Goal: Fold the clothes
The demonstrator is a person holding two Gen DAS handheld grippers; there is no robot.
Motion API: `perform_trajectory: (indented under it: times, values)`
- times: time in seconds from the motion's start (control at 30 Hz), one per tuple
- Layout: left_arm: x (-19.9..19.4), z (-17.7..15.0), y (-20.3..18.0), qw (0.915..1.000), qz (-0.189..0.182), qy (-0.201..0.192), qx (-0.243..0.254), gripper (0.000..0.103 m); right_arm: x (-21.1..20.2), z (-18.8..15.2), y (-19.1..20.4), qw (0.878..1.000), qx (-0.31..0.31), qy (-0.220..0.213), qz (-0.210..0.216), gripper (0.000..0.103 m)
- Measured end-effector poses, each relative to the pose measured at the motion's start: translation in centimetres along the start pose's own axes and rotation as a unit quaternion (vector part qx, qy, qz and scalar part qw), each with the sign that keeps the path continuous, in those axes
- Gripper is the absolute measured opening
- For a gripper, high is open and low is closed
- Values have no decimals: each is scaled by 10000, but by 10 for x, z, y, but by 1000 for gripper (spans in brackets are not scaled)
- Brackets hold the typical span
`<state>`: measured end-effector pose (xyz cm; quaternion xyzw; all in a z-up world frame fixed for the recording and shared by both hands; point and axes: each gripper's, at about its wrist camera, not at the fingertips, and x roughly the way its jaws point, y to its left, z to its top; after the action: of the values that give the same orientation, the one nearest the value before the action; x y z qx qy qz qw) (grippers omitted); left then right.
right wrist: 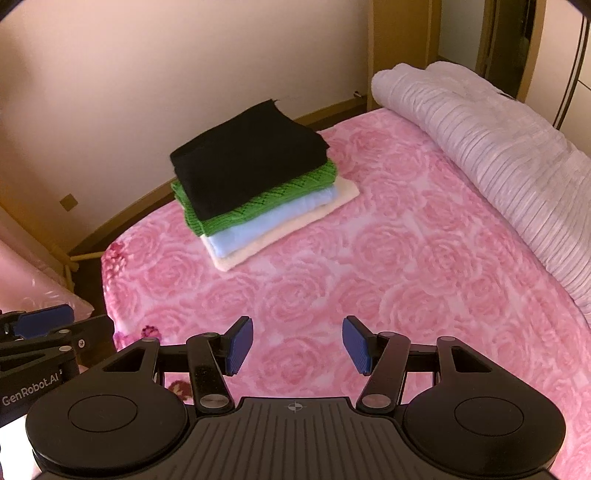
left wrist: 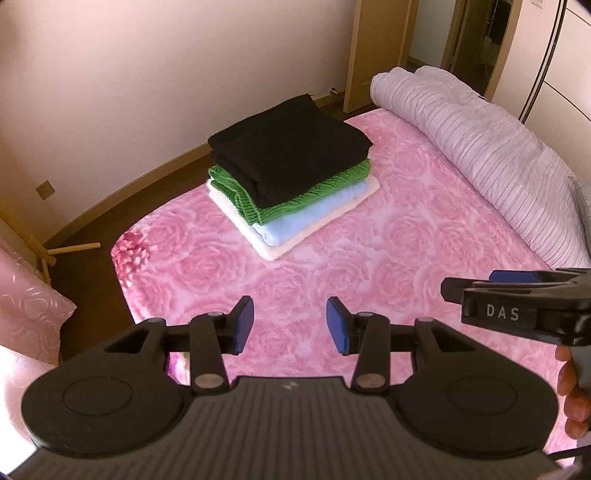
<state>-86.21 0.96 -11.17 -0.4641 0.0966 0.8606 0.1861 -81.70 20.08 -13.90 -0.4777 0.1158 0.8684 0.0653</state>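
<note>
A stack of folded clothes rests on the far left part of a pink rose-patterned bed. A black garment lies on top, then a green knit, a light blue piece and a cream piece at the bottom. My left gripper hovers open over bare bedspread, well short of the stack, with nothing between its blue pads. My right gripper is open and empty too, beside the left one; its fingers also show at the right edge of the left wrist view.
A rolled lilac quilt lies along the bed's right side. The bed's left edge drops to a dark floor beside a wall. A pink pillow sits at the left. A doorway stands behind the bed.
</note>
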Motion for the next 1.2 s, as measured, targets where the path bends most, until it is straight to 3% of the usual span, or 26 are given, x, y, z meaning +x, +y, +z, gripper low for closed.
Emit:
perform_trajectory:
  times: [0.73,1.2]
  values:
    - [49,25,-5,9994,-160,293,104,39,43,24,-19,9992,218,292,-153,58]
    - [61,39,0,9994,-225,135,241,39,58,46,-15,9993,219,266,-165,58]
